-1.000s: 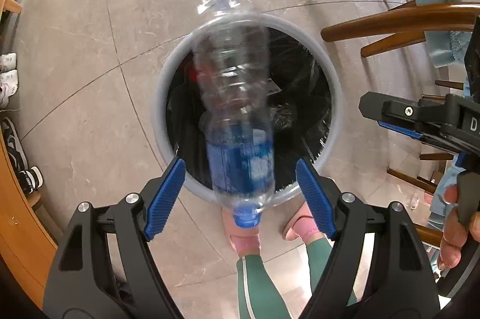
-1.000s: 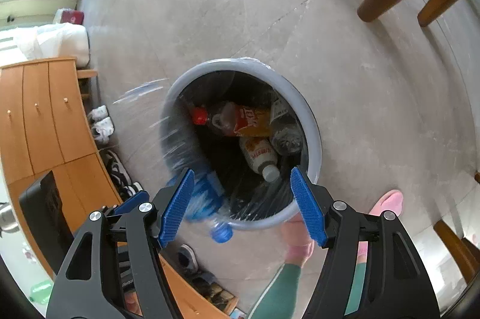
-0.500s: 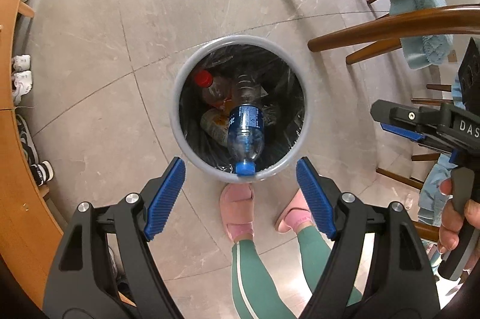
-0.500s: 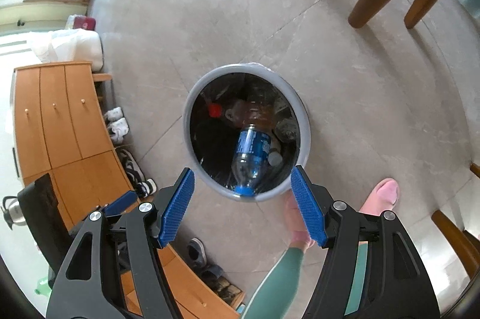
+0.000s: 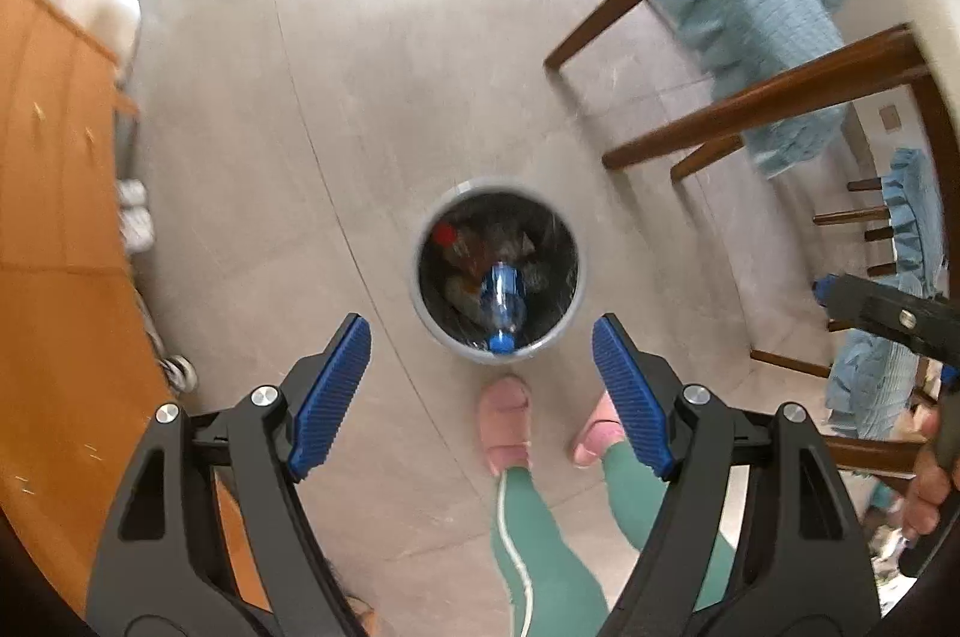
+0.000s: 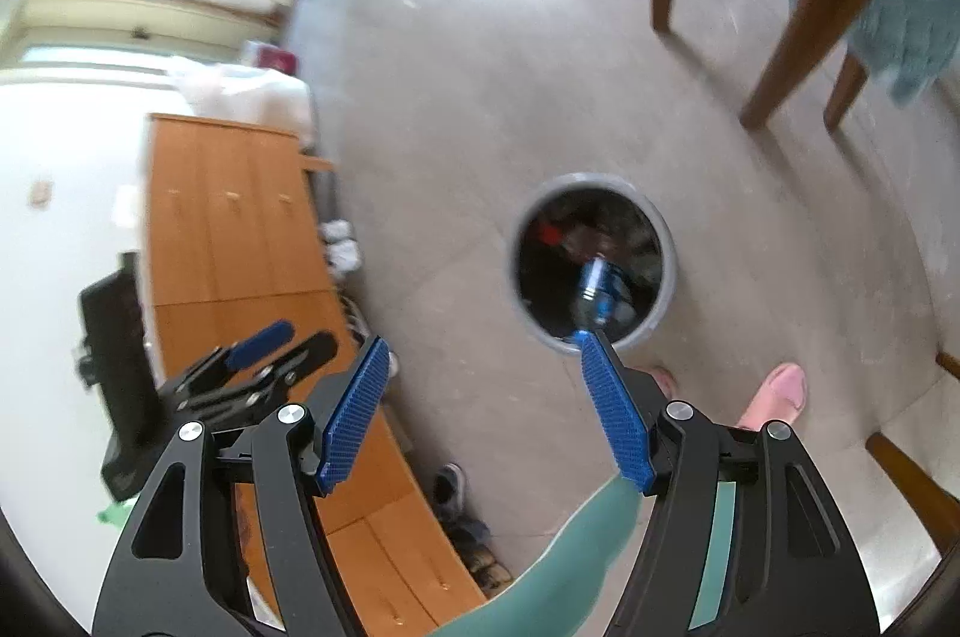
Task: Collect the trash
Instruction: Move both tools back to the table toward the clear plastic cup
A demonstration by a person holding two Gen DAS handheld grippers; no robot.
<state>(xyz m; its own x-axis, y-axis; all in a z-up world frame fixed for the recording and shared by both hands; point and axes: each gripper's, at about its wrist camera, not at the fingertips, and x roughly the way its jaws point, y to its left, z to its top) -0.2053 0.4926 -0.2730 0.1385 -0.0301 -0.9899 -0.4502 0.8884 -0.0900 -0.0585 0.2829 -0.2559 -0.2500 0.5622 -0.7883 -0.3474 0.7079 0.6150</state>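
Observation:
A round grey trash bin [image 5: 420, 289] [image 6: 666, 277] stands on the floor far below both grippers. Inside it lies a clear plastic bottle [image 5: 501, 298] [image 6: 597, 292] with a blue label and blue cap, on top of other bottles, one with a red cap [image 5: 445, 234]. My left gripper [image 5: 480, 373] points straight down, high above the bin, open with nothing between its blue pads. My right gripper [image 6: 480, 397] is tilted down, open and empty too. The right gripper shows at the right edge of the left wrist view, the left gripper at the left of the right wrist view.
The person's pink slippers [image 5: 507, 421] and green trouser legs [image 5: 540, 547] stand just in front of the bin. Wooden chairs [image 5: 750, 115] with teal cushions crowd the right. An orange wooden cabinet [image 6: 240, 241] with shoes beside it lines the left. Open grey tile floor lies beyond the bin.
The bottle dropped from between my left gripper's fingers into the bin. Both grippers have risen well above the bin, which looks much smaller now.

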